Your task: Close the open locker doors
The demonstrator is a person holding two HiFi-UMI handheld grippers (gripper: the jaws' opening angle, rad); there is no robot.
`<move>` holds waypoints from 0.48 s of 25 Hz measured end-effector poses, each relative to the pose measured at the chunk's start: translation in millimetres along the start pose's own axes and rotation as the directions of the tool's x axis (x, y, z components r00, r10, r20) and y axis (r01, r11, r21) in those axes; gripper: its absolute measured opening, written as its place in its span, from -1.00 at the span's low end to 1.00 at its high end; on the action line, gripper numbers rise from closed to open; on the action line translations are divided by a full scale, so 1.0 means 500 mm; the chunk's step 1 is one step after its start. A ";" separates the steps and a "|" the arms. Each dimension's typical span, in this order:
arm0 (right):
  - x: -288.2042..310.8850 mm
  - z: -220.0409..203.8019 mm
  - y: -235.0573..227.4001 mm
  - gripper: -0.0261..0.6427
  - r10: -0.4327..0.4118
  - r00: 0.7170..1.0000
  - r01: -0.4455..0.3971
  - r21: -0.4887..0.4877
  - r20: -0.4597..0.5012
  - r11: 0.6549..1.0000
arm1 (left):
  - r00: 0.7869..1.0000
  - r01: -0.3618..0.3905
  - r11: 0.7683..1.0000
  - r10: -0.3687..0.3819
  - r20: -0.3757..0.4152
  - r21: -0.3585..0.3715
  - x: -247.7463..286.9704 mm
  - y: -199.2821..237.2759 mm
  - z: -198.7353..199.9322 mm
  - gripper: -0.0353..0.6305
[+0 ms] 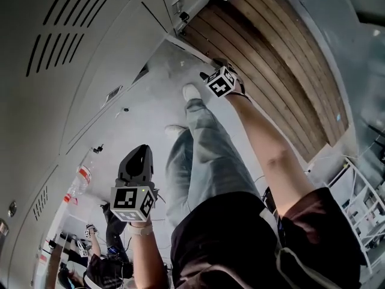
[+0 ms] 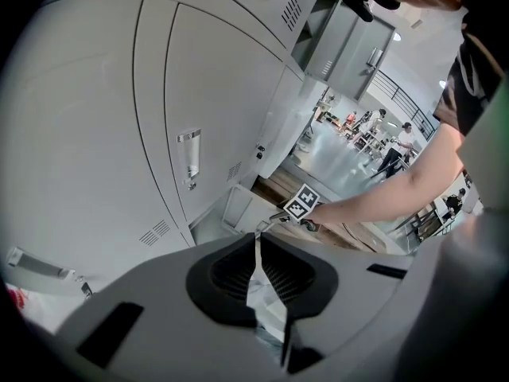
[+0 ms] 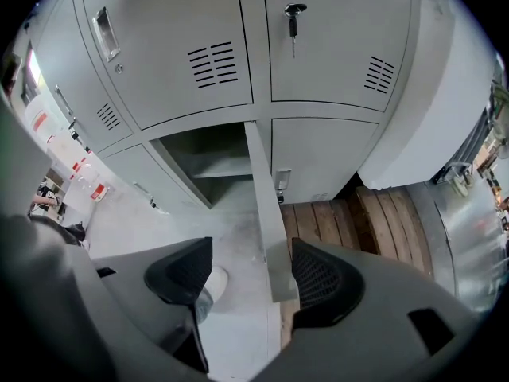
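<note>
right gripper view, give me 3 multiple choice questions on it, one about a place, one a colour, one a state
1. Relative to the right tongs, the edge of the open locker door is:
A) left of both jaws
B) between the jaws
C) out of view

2. The lockers are:
A) blue
B) red
C) grey

3. The right tongs are:
A) open
B) shut
C) clamped on a key

Answers:
1 B, the door edge runs down between the two jaws.
2 C, every door in view is grey.
3 A, the jaws stand wide apart.
</note>
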State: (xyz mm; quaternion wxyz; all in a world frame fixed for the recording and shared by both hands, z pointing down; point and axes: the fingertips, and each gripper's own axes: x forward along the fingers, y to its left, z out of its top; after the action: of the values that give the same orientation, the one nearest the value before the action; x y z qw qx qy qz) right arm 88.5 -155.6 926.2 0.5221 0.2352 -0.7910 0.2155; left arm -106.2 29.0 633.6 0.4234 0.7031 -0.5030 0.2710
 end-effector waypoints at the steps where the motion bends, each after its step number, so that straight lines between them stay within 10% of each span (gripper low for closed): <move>1: 0.001 -0.002 0.007 0.03 0.005 1.000 -0.005 -0.003 0.000 1.000 | 1.000 -0.003 1.000 0.003 -0.001 -0.005 -0.001 0.001 -0.006 -0.83; 12: 0.024 -0.010 0.162 0.03 0.126 0.992 -0.127 -0.065 -0.015 0.990 | 0.999 -0.045 0.997 0.044 -0.015 -0.058 -0.038 0.007 -0.075 -0.83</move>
State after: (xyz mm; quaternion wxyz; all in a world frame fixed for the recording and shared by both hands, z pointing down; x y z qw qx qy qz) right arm 39.6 -90.2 931.5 0.5192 0.1661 -0.8080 0.2234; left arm -114.3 70.2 638.1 0.4410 0.6771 -0.5233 0.2704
